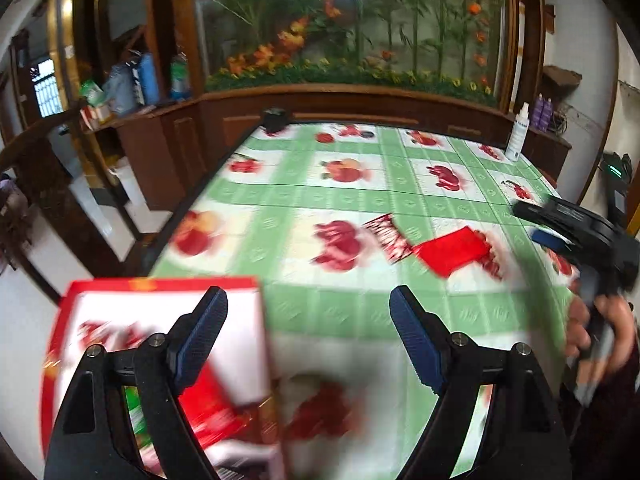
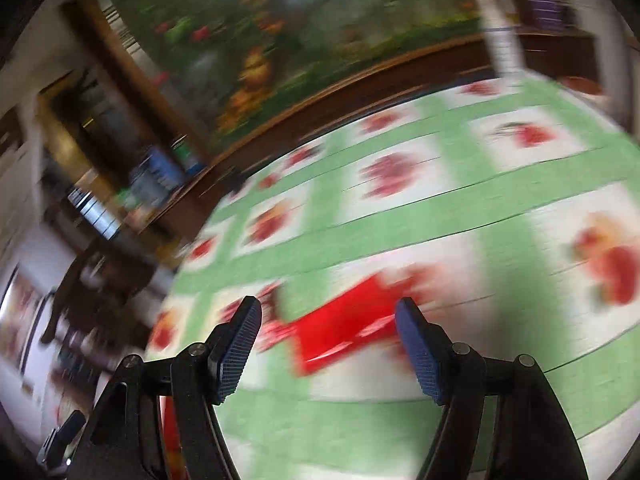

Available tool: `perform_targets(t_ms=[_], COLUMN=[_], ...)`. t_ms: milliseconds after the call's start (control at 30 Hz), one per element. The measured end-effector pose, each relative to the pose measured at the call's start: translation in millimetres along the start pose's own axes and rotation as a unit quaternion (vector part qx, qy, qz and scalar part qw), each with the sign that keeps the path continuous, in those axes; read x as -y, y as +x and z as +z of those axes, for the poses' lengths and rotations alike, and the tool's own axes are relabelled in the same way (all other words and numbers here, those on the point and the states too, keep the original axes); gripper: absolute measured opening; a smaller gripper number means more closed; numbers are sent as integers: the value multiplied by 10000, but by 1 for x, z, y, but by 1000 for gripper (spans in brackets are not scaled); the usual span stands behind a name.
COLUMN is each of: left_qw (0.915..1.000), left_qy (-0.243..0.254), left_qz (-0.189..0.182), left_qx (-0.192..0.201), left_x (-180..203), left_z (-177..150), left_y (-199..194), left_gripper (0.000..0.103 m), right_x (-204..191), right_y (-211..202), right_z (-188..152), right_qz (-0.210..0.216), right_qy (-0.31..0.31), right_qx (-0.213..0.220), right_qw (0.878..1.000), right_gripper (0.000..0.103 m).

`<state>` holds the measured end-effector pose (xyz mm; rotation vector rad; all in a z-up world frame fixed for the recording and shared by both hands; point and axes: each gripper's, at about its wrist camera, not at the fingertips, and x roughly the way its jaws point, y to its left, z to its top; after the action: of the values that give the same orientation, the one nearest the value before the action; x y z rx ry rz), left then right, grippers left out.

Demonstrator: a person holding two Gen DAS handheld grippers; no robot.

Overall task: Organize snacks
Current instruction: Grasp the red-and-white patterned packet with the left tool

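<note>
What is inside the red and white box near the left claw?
The box holds red packets, blurred; something green shows beside them. The left claw covers part of the contents.

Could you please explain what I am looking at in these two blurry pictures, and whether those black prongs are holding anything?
No robot here: a person carries a hand-held gripper in each hand, each with a fisheye camera looking along its two fingers. The left hand-held gripper hangs open over a table with a fruit-print tablecloth; a red and white box sits below it. The right hand-held gripper, also open and empty, points toward a red snack packet. A second, patterned packet lies beside that one. Nothing is held. A white spray bottle stands at the far edge.
</note>
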<state>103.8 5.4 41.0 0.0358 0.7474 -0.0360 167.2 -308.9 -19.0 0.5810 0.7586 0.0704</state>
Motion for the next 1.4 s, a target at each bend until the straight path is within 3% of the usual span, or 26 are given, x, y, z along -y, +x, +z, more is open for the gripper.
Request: perform_targets(t_ms=[100, 200, 367, 467, 600, 667, 733, 867, 967, 1167, 1333, 1400], left_qw=[9991, 9965, 9927, 9869, 9866, 9832, 9879, 9914, 9918, 9831, 9723, 9682], left_qy=[-114, -279, -401, -719, -895, -913, -474, -158, 544, 1119, 1415, 1298], left_qz=[54, 217, 290, 348, 237, 47, 221, -168, -443, -986, -1351, -1541], left_qx=[-398, -759, -1103, -1404, -1344, -1579, -1461, -1285, -1072, -1064, -1278, -1481], left_x=[24, 42, 69, 72, 80, 87, 103, 121, 153, 179, 166, 158], left_z=[28, 48, 62, 61, 64, 58, 52, 51, 44, 9, -52, -57], left_y=[42, 88, 140, 170, 193, 201, 198, 192, 184, 144, 78, 62], left_gripper=[84, 84, 84, 83, 83, 83, 84, 70, 60, 58, 57, 57], right_x=[44, 77, 82, 79, 69, 68, 70, 74, 73, 80, 87, 86], right_y=[-12, -19, -29, -28, -29, -28, -28, -30, -27, -23, -30, -30], right_z=[14, 23, 28, 26, 20, 19, 19, 19, 18, 18, 20, 19], right_qz=[-14, 316, 406, 602, 786, 762, 756, 648, 576, 432, 377, 395], right_qy=[803, 1524, 1668, 1702, 1630, 1615, 1662, 1759, 1713, 1774, 1856, 1828], right_qx=[-58, -113, -16, -145, -298, -309, -318, -232, -273, -322, -244, -242], right_qw=[9968, 9878, 9852, 9835, 9830, 9834, 9827, 9820, 9832, 9827, 9816, 9821], right_gripper=[74, 74, 74, 74, 74, 74, 74, 74, 74, 74, 74, 74])
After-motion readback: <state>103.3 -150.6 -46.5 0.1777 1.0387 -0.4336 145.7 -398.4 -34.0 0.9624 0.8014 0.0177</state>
